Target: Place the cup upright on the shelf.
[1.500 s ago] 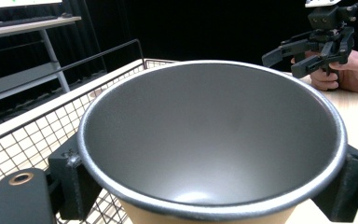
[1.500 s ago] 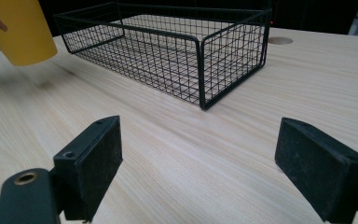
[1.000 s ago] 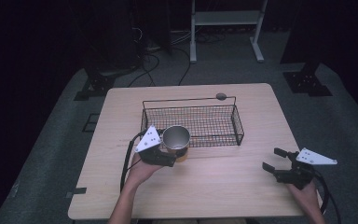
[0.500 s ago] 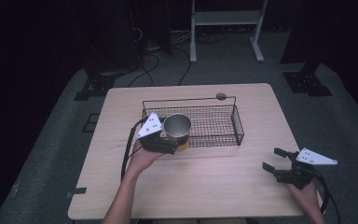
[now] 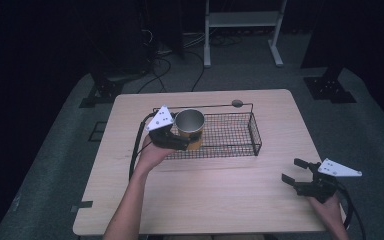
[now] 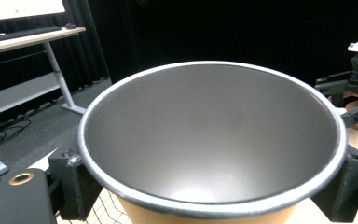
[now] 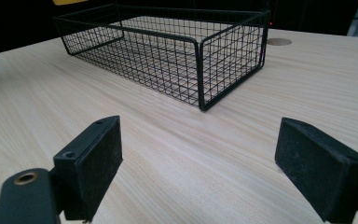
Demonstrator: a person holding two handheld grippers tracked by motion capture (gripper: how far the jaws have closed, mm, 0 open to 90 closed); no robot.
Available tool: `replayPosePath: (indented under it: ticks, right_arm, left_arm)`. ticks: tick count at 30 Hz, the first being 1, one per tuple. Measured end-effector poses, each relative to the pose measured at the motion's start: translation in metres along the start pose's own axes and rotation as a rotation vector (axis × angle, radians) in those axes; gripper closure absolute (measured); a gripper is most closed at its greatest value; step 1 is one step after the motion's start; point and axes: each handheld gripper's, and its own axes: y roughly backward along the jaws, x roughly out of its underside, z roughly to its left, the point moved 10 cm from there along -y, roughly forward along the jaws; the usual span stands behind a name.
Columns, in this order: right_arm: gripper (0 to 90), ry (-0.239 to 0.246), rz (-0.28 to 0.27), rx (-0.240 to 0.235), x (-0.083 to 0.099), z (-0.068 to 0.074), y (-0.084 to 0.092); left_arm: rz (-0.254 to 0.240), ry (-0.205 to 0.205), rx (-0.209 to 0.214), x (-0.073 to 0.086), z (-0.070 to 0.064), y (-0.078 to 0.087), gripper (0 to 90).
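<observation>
Cup base hidden behind left gripper, seemingly above basket.

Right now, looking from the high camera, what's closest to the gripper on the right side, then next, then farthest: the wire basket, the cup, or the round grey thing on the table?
1. wire basket: its right end lies up and left of the right gripper.
2. cup: held by the left gripper over the basket's left end.
3. round grey thing: behind the basket, at the table's far side; close to the cup's rank, so hard to call.

overhead looks down, tool views close
</observation>
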Motion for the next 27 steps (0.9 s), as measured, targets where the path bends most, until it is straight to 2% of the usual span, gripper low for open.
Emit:
replayPosePath:
  ticks: [15,18,27]
  right_arm:
    - [13.8,0.003,-0.002,-0.003,0.0,0.0,0.0]
    - [13.8,0.003,-0.002,-0.004,0.0,0.0,0.0]
    - [13.8,0.004,-0.003,-0.005,0.0,0.0,0.0]
  left_arm:
    - [0.027,0.011,0.026,-0.005,0.025,-0.025,12.6]
    - [0.016,0.01,0.028,-0.004,0.027,-0.029,12.6]
    - [0.058,0.033,0.05,0.007,0.038,-0.049,12.5]
